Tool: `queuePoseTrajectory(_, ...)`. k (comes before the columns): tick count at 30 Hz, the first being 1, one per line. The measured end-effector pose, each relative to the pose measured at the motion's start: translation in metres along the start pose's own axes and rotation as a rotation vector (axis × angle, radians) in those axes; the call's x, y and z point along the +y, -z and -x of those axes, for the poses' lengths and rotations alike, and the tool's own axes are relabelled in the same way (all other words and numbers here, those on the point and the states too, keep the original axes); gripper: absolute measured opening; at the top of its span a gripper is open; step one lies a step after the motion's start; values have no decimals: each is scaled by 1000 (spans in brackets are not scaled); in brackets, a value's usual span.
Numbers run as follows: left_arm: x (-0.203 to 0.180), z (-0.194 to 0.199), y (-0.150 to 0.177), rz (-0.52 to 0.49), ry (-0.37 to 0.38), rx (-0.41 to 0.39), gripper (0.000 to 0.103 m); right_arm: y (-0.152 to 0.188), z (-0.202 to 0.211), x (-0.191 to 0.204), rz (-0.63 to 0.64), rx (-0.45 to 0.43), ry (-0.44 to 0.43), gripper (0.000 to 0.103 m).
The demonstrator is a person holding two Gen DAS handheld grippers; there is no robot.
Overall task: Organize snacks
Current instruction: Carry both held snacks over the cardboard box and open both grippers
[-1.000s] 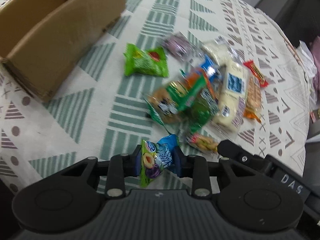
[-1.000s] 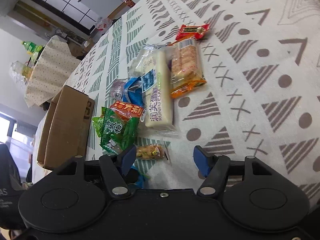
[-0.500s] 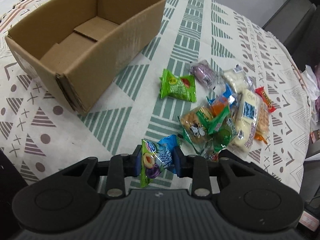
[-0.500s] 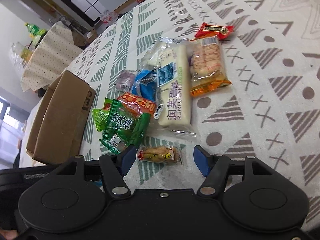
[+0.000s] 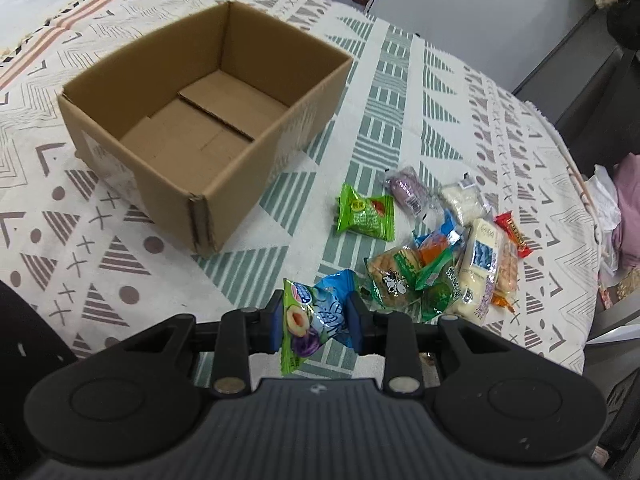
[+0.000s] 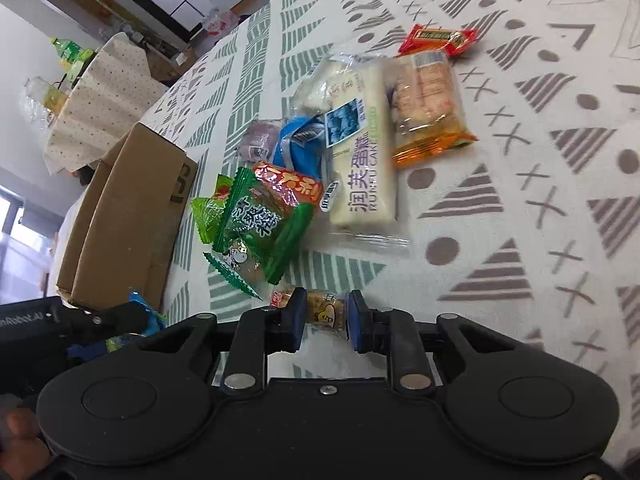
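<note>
while left gripper [image 5: 314,316] pinches blue-green packet [image 5: 316,312] | cardboard box [image 5: 208,120] apart, open-topped

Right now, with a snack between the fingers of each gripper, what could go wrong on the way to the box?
1. The left gripper pinches the blue-green packet only across its middle; the slick wrapper may slip out before reaching the cardboard box.
2. The right gripper closes on the small peanut packet beside the green snack bag; lifting may drag it.
</note>
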State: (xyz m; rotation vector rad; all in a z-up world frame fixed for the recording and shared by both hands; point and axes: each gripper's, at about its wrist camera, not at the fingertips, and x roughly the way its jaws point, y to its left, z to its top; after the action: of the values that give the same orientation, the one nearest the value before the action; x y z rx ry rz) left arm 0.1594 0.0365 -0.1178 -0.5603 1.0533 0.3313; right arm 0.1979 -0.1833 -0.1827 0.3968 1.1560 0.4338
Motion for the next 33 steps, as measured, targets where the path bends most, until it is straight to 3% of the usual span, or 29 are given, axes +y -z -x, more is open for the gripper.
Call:
queuePoseTrajectory(14, 23, 41, -16, -7, 42, -92, 31, -1, 53, 40, 33, -119, -60, 12)
queuePoseTrajectory(33, 66, 70, -67, 53, 46, -194, 31, -31, 67, 118, 86, -224, -150, 12)
